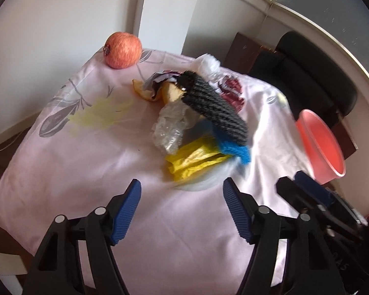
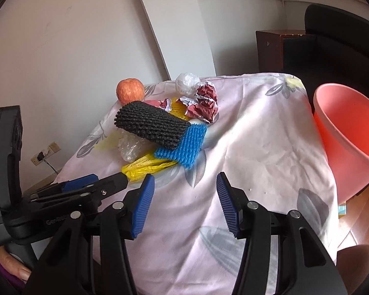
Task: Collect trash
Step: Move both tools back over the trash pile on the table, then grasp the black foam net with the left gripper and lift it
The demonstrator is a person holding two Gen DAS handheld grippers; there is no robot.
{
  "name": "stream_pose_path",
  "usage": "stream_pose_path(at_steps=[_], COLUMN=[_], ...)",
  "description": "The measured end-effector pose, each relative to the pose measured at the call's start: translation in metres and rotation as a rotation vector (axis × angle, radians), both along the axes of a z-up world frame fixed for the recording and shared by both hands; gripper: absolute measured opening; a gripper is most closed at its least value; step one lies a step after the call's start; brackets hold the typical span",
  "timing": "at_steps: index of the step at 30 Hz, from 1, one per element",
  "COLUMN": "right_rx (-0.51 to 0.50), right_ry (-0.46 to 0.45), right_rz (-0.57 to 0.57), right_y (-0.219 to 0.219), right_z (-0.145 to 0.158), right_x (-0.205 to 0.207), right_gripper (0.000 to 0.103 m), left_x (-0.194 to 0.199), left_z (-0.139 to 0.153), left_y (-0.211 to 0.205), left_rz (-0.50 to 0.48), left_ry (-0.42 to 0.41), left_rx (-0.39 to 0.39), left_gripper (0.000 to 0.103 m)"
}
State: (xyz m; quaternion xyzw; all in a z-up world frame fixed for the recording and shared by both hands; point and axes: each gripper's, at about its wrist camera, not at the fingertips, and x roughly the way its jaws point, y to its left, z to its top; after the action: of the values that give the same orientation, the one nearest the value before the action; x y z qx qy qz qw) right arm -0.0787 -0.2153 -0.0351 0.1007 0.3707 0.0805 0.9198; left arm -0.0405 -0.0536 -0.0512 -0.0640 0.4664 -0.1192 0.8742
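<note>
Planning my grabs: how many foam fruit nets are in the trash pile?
2. The black net lies on top of the pile; the blue net pokes out from under its near end, beside the yellow bag. More may be buried underneath.

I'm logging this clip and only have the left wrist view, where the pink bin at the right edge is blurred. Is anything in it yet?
Observer: In the right wrist view the pink bin is sharp, and the part of its inside that shows holds no trash.
Operator: And the right hand-held gripper? I only see it side-on.
Observer: The right hand-held gripper is open with nothing between its jaws. It is above the tablecloth, short of the trash pile.
</note>
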Motion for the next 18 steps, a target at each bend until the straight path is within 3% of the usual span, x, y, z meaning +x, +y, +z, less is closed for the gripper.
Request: stream_pose_path(at_steps=[7, 15, 18], right_rx=[-0.052, -0.025, -0.027], right_ry=[-0.015, 0.019, 0.025], right_rz=[0.012, 0.042, 0.05], right_y=[-0.003, -0.007, -0.005], right_z=[-0.001, -0.006, -0.007], right_x=[0.017, 0.032, 0.038], right_gripper=[0.053, 0.053, 0.053], left_x=[0.016, 0.034, 0.044], left_z=[0.001, 0.029, 0.038], left_y=[0.003, 0.021, 0.018], left_rz=[0.009, -0.005, -0.018], left_ry=[-0.015, -0.074, -0.09], left_rx=[0.022, -0.118, -0.129], left_gripper=[0.063, 0.063, 0.063])
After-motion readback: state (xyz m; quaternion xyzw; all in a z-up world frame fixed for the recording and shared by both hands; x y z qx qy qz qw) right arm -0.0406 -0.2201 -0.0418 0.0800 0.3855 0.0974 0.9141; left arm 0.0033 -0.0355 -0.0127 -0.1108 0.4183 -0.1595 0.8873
